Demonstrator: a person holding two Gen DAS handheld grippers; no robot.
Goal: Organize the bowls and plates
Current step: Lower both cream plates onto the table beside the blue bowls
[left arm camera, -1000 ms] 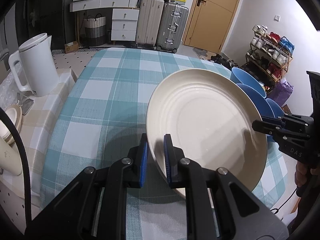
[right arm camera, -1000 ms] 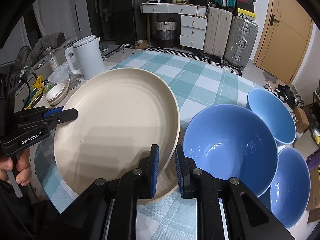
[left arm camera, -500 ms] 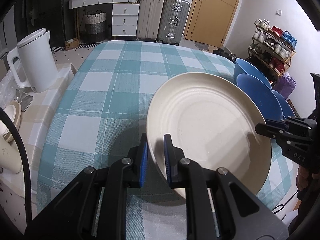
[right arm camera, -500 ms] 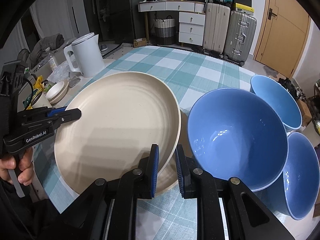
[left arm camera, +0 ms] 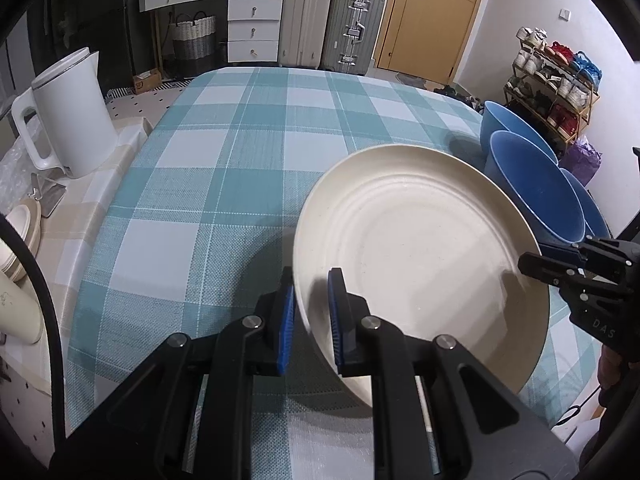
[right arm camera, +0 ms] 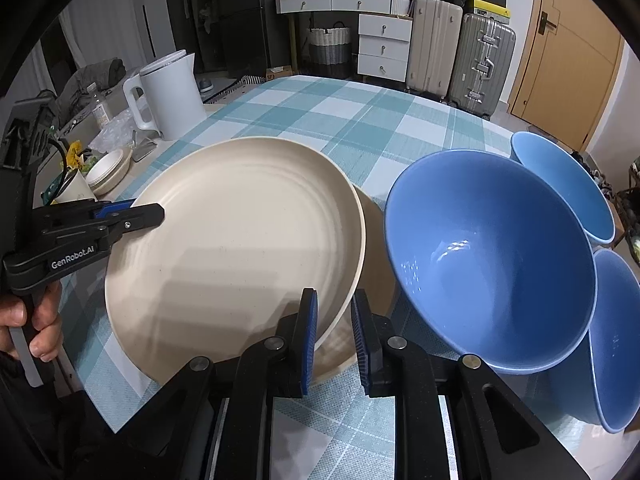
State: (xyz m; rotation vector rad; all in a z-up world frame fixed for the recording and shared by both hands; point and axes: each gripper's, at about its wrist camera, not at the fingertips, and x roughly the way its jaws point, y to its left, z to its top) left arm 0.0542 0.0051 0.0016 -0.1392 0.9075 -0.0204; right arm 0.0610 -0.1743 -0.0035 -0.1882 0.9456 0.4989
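Note:
A cream plate (left arm camera: pixel 420 264) hangs low and tilted over the checked table (left arm camera: pixel 240 160), held from both sides. My left gripper (left arm camera: pixel 311 292) is shut on its near-left rim, and the right wrist view shows that gripper (right arm camera: pixel 152 212) at the plate's left edge. My right gripper (right arm camera: pixel 334 312) is shut on the opposite rim of the plate (right arm camera: pixel 240 248). A second cream plate (right arm camera: pixel 378 248) lies on the cloth right under it, mostly hidden. Three blue bowls stand to the right: a big near one (right arm camera: pixel 488 264), a far one (right arm camera: pixel 560 184) and one at the edge (right arm camera: pixel 616 340).
A white kettle (left arm camera: pixel 68 116) stands on a side surface left of the table, with small cream dishes (right arm camera: pixel 112 168) near it. Suitcases (left arm camera: pixel 332 24), drawers and a shoe rack (left arm camera: pixel 556 92) stand beyond the table. The blue bowls sit close to the table's right edge.
Both grippers have sunk with the cream plate, which now lies flatter and closer to the plate on the cloth. The bowls have not moved.

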